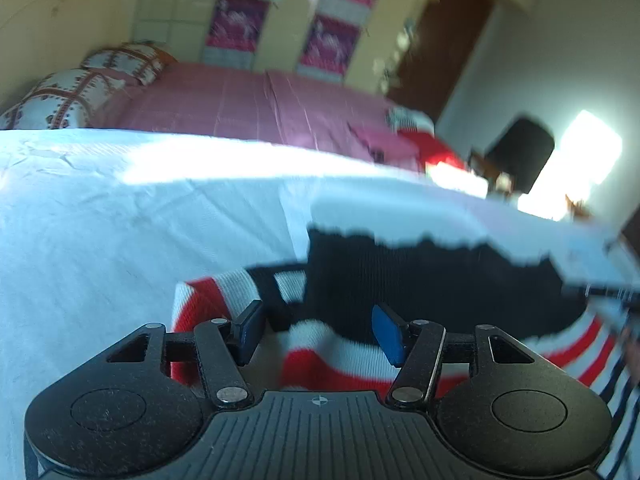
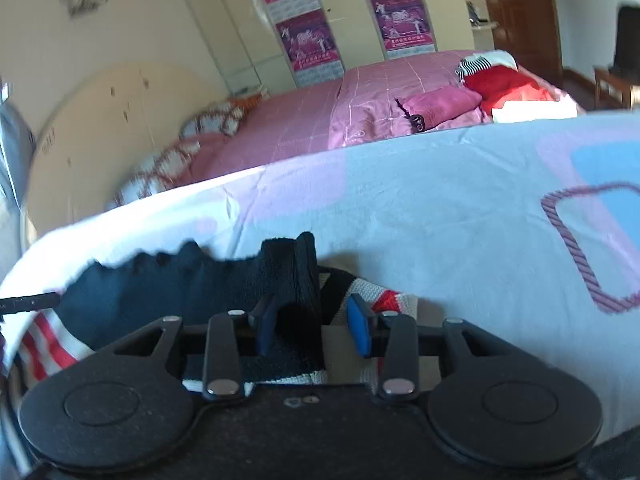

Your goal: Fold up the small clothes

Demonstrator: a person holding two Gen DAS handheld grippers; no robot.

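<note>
A small knit garment, black with red, white and navy stripes (image 1: 420, 280), lies on a white sheet (image 1: 100, 240). My left gripper (image 1: 320, 332) is open, its blue pads straddling a striped fold at the garment's near edge. In the right wrist view the same garment (image 2: 180, 292) lies at the lower left. My right gripper (image 2: 312, 324) is open, and a raised black fold of the garment (image 2: 300, 280) stands between its fingers without being pinched.
The sheet (image 2: 440, 220) has pink and blue patches. Beyond it is a pink bed (image 2: 300, 132) with patterned pillows (image 1: 60, 96) and a pile of red and pink clothes (image 2: 480, 88). A dark chair (image 1: 520, 152) and a door (image 2: 524, 12) stand at the right.
</note>
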